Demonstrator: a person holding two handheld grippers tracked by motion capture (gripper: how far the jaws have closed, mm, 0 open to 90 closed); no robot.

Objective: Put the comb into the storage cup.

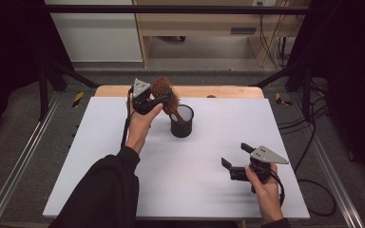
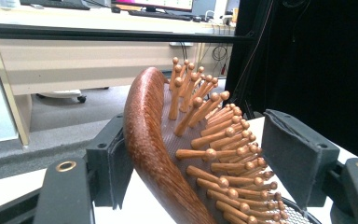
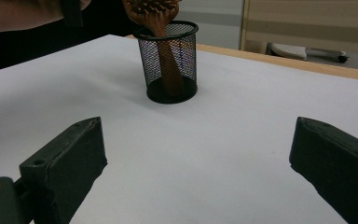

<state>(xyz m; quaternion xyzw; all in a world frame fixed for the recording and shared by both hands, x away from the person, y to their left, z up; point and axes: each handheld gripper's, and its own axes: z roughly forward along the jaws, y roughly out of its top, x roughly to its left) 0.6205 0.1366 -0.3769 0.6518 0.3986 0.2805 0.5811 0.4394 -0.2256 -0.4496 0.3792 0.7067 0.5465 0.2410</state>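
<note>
While the wooden hairbrush (image 2: 168,154) stands handle-down in the black mesh cup (image 3: 170,60), we see the left gripper (image 1: 158,100) bracketing its head with the jaws partly open: the brush's smooth back lies against or just beside one pad, and a clear gap separates the bristle tips from the opposite pad, so we judge the grip released or nearly so. With the head leaning out between those jaws rather than upright over the cup, we think the main risk is a tip-over: the cup looks light, and the brush's heavy head sits well above and to one side of the rim. If the left gripper draws back at a slant, a pad could snag the bristle pins and drag brush and cup across the white table (image 1: 123,142). From the right gripper view we see the handle reaching the cup's floor, beyond and between the right gripper's (image 1: 234,160) wide-open, empty jaws, which hover over the table well apart from the cup, too far off, in our judgement, to steady it should it rock.
</note>
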